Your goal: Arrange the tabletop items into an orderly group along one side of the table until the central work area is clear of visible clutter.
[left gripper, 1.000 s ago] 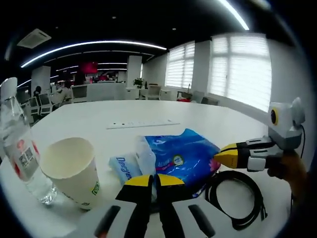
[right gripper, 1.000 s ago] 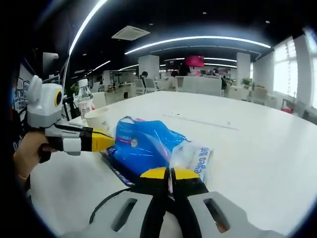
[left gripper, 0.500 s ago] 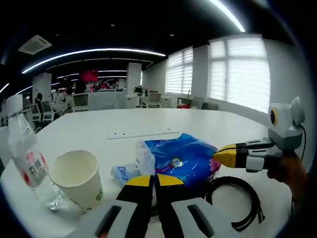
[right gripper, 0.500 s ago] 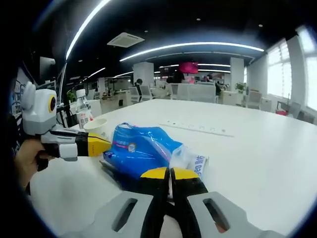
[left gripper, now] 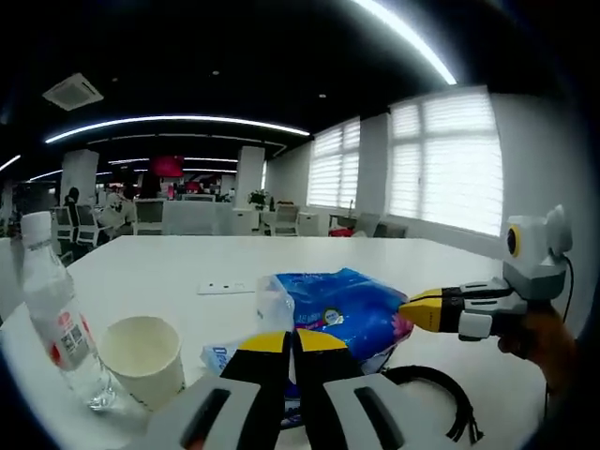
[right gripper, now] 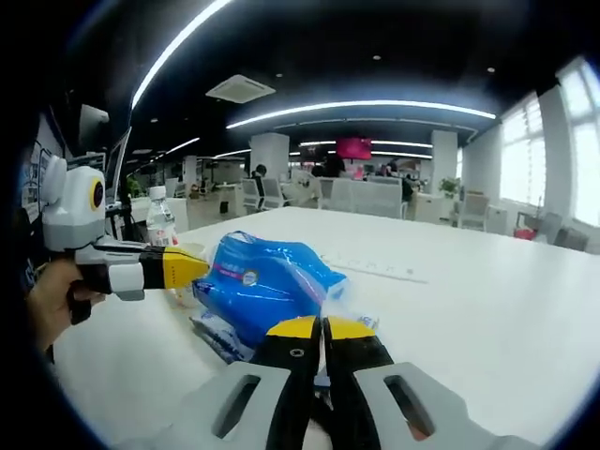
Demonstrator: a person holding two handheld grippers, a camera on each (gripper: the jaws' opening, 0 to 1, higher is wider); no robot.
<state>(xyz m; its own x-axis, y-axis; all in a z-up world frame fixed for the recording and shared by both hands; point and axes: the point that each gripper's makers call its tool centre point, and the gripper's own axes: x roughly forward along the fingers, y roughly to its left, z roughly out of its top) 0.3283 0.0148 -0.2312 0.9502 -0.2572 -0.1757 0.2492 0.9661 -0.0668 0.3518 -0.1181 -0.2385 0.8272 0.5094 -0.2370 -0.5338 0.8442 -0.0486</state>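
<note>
Over the white table (left gripper: 169,258), both tools clenched, left tool (left gripper: 292,341) and right tool (right gripper: 322,328) at the blue packet (left gripper: 347,305) (grip unclear).

blue tissue pack (left gripper: 342,305) crumpled, centre | paper cup (left gripper: 142,358) upright beside water bottle (left gripper: 56,319) | black cable (left gripper: 436,398) coiled

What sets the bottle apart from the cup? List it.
The bottle is clear plastic with a white cap on top and a red and white label; the cup is opaque cream paper, open at the top. The bottle is tall and slim; the cup is short and wide, flaring to its rim. The cup looks empty; the bottle's fill I cannot tell. Both stand upright, side by side on the white table.
</note>
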